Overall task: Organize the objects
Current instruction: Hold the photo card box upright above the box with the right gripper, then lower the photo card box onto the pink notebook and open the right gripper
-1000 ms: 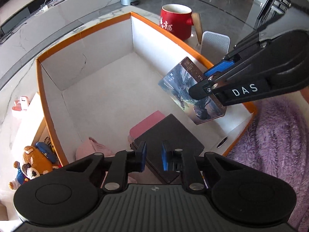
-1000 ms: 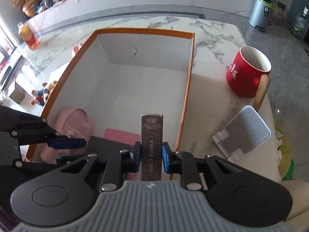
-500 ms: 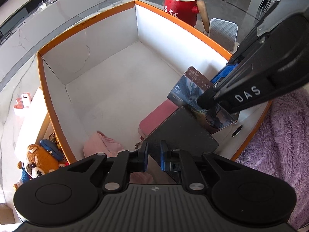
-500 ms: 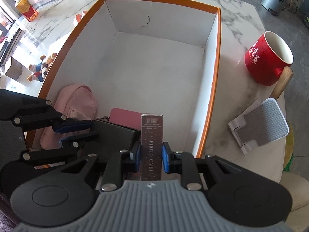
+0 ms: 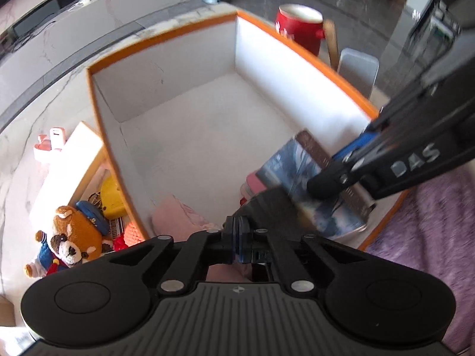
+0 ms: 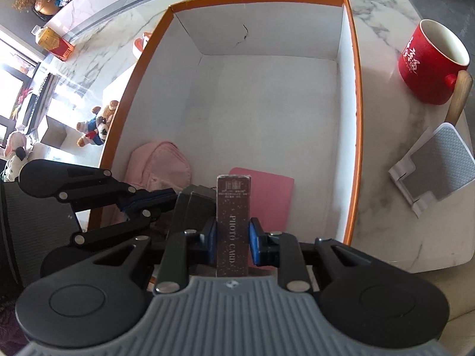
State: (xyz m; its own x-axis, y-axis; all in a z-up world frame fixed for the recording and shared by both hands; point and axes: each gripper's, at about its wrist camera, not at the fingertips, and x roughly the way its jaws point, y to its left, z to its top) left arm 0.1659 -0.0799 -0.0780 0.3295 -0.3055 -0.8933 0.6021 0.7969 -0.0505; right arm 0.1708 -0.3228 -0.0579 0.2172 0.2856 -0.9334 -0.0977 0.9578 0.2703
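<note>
Right wrist view: right gripper [image 6: 231,243] jaws are clamping the photo card box [image 6: 232,225] over the orange-rimmed box [image 6: 356,118]. Left gripper [image 5: 241,244] jaws are pinching a dark flat item [image 5: 267,207], identity unclear. Pink pouch [image 6: 160,163] is lying inside; mug [image 6: 430,65] is waiting outside.

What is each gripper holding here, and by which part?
Right gripper: the photo card box, fingers clamped across its narrow spine. Left gripper: shut on the black folder's near edge.
</note>
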